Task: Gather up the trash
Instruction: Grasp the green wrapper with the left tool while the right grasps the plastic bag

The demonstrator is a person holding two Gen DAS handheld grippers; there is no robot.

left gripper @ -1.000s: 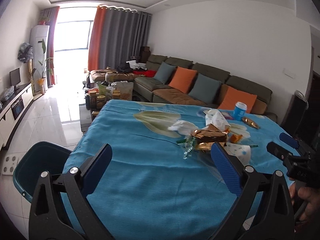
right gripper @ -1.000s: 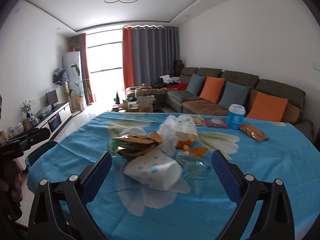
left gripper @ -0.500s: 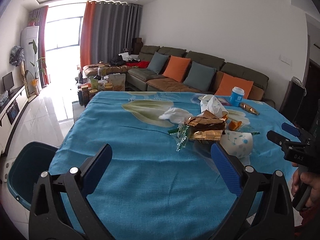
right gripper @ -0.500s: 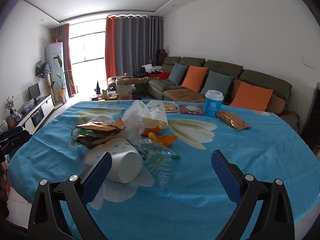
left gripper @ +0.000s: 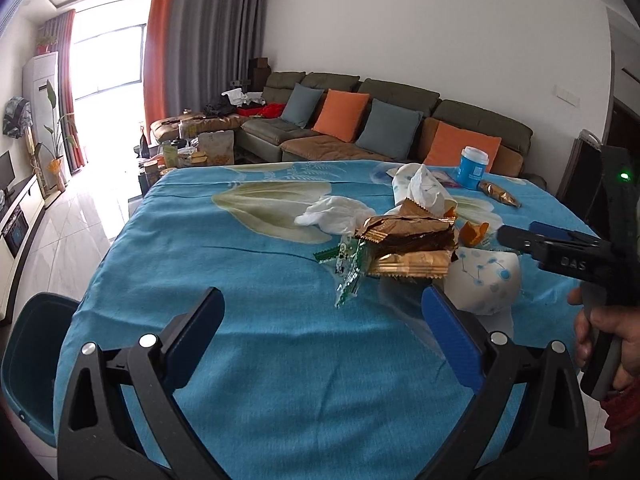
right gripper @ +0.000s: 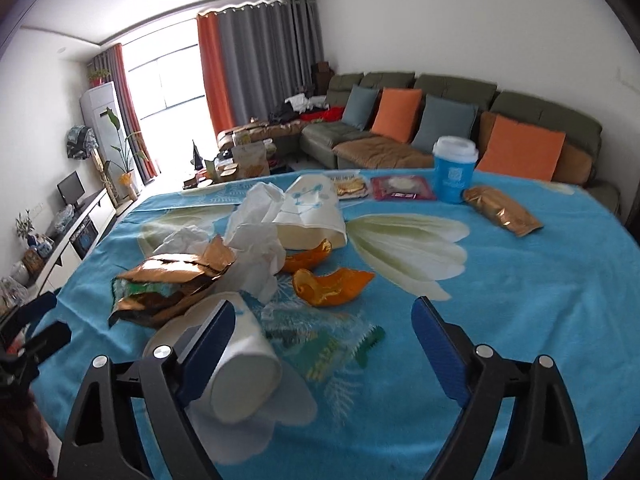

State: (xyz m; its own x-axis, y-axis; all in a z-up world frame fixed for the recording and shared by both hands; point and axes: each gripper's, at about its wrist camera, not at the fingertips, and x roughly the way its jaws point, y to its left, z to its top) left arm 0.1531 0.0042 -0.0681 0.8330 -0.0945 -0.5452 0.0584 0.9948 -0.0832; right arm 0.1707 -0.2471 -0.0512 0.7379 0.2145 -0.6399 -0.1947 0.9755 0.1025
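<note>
A heap of trash lies on the blue tablecloth [left gripper: 248, 280]: gold wrappers [left gripper: 404, 236], a green-and-clear wrapper [left gripper: 348, 268], white tissue [left gripper: 332, 216], orange peel [right gripper: 332, 286] and a tipped paper cup [right gripper: 240, 368]. My left gripper [left gripper: 324, 332] is open and empty, just short of the heap. My right gripper [right gripper: 324, 340] hangs over the heap's near side with its jaws closing. A clear wrapper [right gripper: 320, 344] lies on the cloth between its fingers. The cup rests against its left finger [right gripper: 208, 340], and no pad presses on anything. The right gripper's tips [left gripper: 556, 248] reach in by the cup [left gripper: 484, 276].
A teal bin [left gripper: 36, 352] stands on the floor off the table's left corner. At the far side of the table are a blue lidded cup [right gripper: 454, 172], a gold snack bag [right gripper: 500, 210] and flat packets [right gripper: 402, 188]. A sofa with cushions [left gripper: 384, 128] lies beyond.
Both grippers have come forward and down toward the heap. The paper cup, earlier ahead of the right gripper, now sits at its left finger, and the right jaws have narrowed slightly.
</note>
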